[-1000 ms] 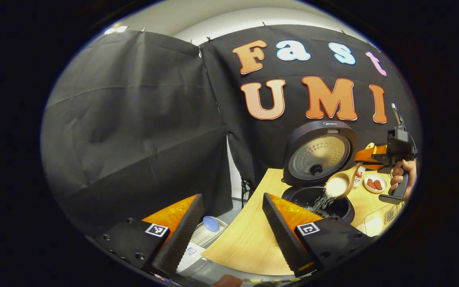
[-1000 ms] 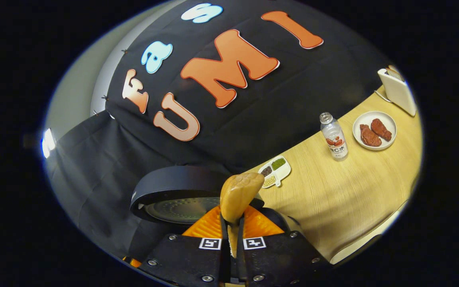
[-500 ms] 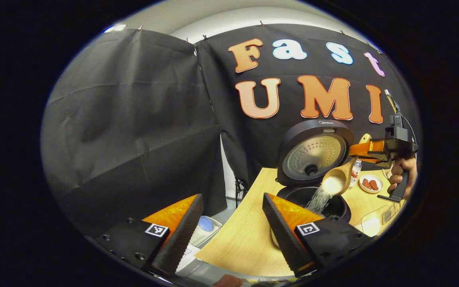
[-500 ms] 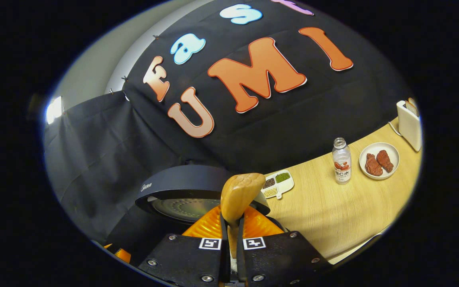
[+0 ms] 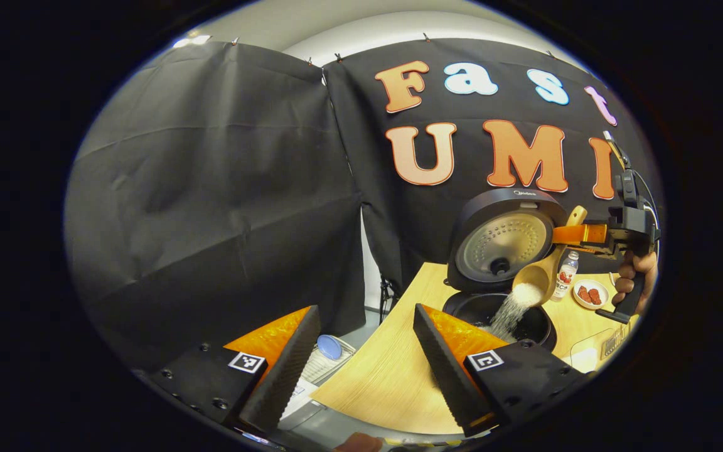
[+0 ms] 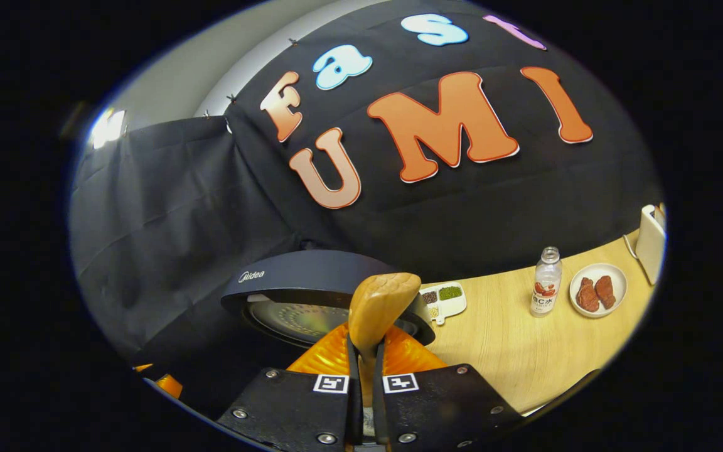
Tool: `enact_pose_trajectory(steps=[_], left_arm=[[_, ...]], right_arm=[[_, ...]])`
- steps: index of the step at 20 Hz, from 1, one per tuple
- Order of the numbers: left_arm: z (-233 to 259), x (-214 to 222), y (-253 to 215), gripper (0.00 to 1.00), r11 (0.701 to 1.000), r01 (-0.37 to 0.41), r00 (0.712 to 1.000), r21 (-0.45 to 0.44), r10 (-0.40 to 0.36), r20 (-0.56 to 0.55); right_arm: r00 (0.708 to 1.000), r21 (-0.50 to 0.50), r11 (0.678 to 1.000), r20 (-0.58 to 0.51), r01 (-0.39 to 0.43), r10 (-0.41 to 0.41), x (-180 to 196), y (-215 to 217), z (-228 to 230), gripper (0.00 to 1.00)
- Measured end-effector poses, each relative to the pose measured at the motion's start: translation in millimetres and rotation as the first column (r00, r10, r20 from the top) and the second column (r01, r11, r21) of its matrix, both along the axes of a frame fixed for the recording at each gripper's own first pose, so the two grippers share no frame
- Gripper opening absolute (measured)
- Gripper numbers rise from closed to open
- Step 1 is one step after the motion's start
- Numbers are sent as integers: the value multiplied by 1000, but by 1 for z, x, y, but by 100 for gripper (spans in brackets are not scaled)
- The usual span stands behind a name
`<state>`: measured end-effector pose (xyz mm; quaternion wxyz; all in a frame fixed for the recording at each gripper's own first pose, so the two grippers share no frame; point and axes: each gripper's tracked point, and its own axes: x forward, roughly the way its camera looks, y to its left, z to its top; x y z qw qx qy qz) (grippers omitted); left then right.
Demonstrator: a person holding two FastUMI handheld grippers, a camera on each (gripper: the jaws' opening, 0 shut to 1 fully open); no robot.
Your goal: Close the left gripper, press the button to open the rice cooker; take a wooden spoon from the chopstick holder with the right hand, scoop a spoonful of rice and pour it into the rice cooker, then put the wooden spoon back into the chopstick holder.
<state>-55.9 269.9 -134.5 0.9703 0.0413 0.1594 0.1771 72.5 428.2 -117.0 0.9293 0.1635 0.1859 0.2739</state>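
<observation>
The black rice cooker (image 5: 496,307) stands on the wooden table with its lid (image 5: 503,242) up. Above its pot the wooden spoon (image 5: 540,273) is tipped down, and white rice (image 5: 509,311) streams from its bowl into the pot. In the left gripper view my right gripper (image 5: 572,234), held by a hand, is shut on the spoon's handle. In the right gripper view the handle's end (image 6: 381,304) sticks up between that gripper's (image 6: 364,358) closed fingers, with the lid (image 6: 311,295) just behind. My left gripper (image 5: 361,317) hangs open near the table's left edge, holding nothing.
A clear bottle (image 6: 543,290), a white plate of red meat (image 6: 598,290) and a small divided dish of grains (image 6: 442,300) stand on the table (image 6: 524,351) right of the cooker. A white box (image 6: 649,242) sits at the far right. A rack with a blue lid (image 5: 330,348) lies below the table's edge.
The spoon has tipped further and the stream of rice into the pot has kept flowing. The right gripper view has rolled more level. My left gripper has stayed open and nearly still.
</observation>
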Motion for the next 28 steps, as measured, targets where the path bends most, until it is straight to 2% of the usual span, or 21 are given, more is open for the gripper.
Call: enact_pose_trajectory(steps=[2, 3, 8, 16, 23, 24, 26, 28], left_arm=[[-1, -1, 0, 96, 1000, -5, 1000, 2, 5, -4], [0, -3, 0, 100, 1000, -6, 1000, 3, 6, -3], [3, -1, -3, 100, 1000, -2, 1000, 13, 2, -1], [1, -1, 0, 100, 1000, -5, 1000, 19, 5, -8], [-4, 1, 3, 100, 1000, -13, 1000, 14, 13, -18], [-4, 1, 3, 96, 1000, -16, 1000, 14, 16, -18], [-6, -1, 4, 96, 1000, -20, 1000, 13, 20, -19], [-7, -3, 6, 100, 1000, -26, 999, 14, 26, -24]], right_arm=[[999, -31, 999, 40, -22, 24, -4, 5, 4, 6], [998, -43, 999, 57, -32, 34, -5, 8, 7, 6], [987, -119, 990, 134, -70, 86, -10, 17, 11, 6], [952, -227, 967, 251, -118, 175, -16, 34, 17, 6], [846, -425, 886, 391, -183, 362, -47, 61, 26, 6], [827, -453, 872, 409, -183, 386, -52, 63, 27, 6], [789, -500, 847, 440, -180, 428, -58, 70, 30, 6], [765, -530, 828, 452, -185, 460, -64, 74, 29, 6]])
